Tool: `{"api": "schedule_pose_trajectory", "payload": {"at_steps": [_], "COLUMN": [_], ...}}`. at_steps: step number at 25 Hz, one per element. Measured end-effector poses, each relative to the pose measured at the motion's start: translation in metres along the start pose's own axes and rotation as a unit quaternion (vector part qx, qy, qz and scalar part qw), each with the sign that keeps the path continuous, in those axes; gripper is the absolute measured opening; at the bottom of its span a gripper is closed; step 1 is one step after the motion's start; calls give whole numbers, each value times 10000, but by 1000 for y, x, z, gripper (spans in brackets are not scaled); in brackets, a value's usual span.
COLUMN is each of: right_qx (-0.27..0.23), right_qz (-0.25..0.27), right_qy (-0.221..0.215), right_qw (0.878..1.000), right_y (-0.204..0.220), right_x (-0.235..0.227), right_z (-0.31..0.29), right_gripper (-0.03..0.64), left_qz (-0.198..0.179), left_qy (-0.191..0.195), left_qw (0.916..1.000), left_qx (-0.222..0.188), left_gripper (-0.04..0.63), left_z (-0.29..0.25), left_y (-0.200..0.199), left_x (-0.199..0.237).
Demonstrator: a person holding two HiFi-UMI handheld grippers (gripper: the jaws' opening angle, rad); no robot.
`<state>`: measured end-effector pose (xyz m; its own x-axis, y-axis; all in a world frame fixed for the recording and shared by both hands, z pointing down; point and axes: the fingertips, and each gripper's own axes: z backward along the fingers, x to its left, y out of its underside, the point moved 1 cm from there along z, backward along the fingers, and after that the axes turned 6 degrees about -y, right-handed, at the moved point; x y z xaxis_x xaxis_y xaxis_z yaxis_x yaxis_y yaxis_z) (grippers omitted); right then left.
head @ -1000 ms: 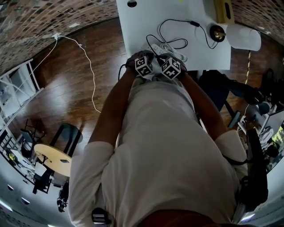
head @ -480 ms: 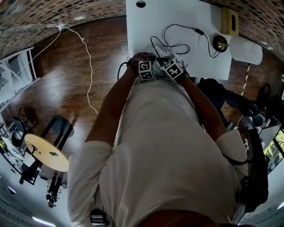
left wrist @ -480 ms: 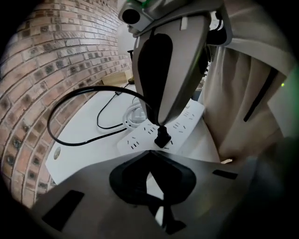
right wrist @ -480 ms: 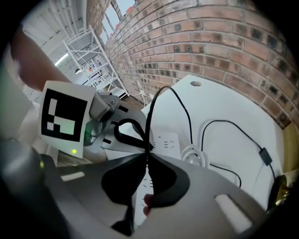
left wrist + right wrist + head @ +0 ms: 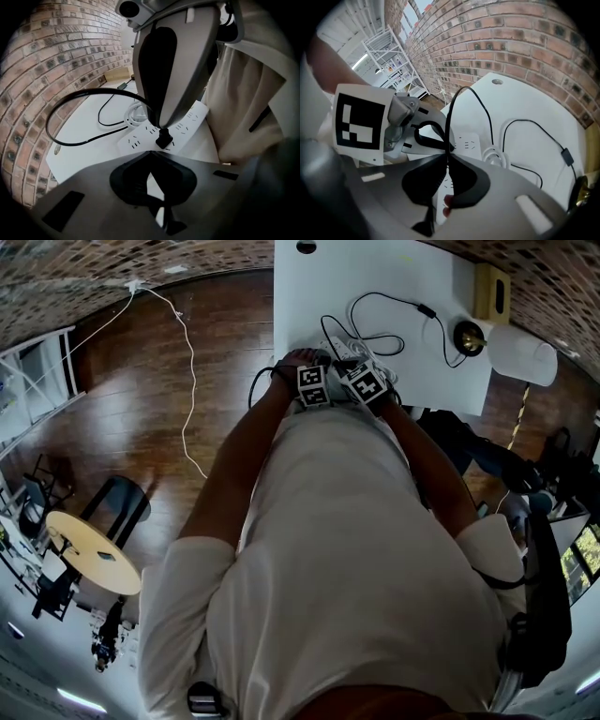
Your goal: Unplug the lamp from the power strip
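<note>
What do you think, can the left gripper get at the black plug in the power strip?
Probably not: the right gripper, shut on the black cable, sits close over the plug, and the left gripper's own jaws are together.

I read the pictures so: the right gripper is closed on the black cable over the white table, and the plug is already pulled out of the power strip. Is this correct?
Not quite. The plug is not out: it sits in a socket of the power strip, as the left gripper view shows. The rest holds: the right gripper is closed on the black cable, just above the plug, over the white table.
</note>
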<state>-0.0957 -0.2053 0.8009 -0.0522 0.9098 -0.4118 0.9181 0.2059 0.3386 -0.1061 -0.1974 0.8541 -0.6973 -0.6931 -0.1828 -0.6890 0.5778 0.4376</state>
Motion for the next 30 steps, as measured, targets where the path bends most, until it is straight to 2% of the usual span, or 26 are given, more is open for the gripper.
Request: {"api": "schedule_pose_trajectory", "payload": {"at_steps": [6,10,13,16,19,23,27,30], "right_qx": [-68,46,-91,-53,40,-96,196,190], "right_qz": [-225,-216,-305,-423,-381,-510,-387,-473], "right_qy": [6,6,-5,-84,32,49,10,4], "right_qw": [9997,9998,9995,9991,9993,9986,9991,9987], "right_y": [10,1,5,7,4,7,1,-2], "right_x": [4,1,2,2,-2,1,0,0], "right_z": [6,3,8,7,4,9,5,8], "right_gripper": [14,14,14,14,14,14,14,14], "left_qz": [-39,34,50,-26,-89,-228,-304,-376], "left_qy": [46,33,69,120,117,217,258,265], "left_qw": [10000,9999,9999,9998,9997,9994,9989,9987], "left_qx": [73,113,120,173,171,168,234,225], "left_gripper": [-9,-9,-8,-8,-8,-8,-8,-8], "left_z": [1,1,0,0,0,-1,0,0], "left_y": [-1,1,0,0,0,0,0,1], "left_x": [-1,1,0,-1,0,-1,-1,-1]}}
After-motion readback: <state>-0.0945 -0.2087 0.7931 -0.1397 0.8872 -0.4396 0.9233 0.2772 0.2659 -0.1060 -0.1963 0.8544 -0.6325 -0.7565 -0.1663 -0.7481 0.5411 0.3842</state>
